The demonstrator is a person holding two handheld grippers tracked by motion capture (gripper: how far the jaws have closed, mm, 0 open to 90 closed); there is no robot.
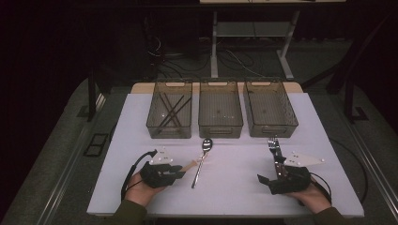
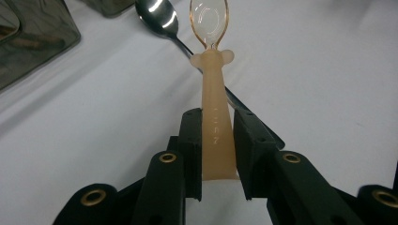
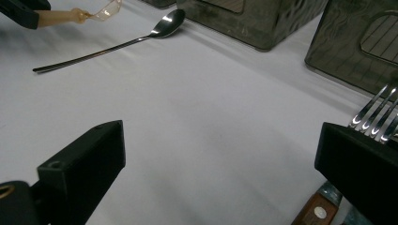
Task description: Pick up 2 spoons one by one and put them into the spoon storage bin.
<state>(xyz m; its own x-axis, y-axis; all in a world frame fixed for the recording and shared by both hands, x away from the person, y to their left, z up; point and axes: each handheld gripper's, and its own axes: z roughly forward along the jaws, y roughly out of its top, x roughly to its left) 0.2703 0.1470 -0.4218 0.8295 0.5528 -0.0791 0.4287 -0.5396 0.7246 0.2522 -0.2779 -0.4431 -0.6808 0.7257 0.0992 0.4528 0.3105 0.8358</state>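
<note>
On white table (image 1: 234, 187), near front edge: left gripper (image 1: 180, 171) clamped on peach plastic baby spoon (image 2: 213, 93), jaws closed narrow against both sides of its handle, clear bowl pointing away from the hand. Just beyond and partly under that handle, long steel spoon (image 1: 201, 161), lying flat on the cloth, bowl toward the bins. Over at front right: right gripper (image 1: 266, 179), jaws spread wide, nothing between them. Right beside its far jaw, forks (image 1: 274, 147) with wooden handles, tines toward the bins; touching that jaw or not, impossible to tell. Along the far side, three smoky translucent bins in a row: left bin (image 1: 170, 110) holding dark chopsticks (image 1: 171, 112), middle bin (image 1: 220, 110) and right bin (image 1: 270, 108) beside it.
</note>
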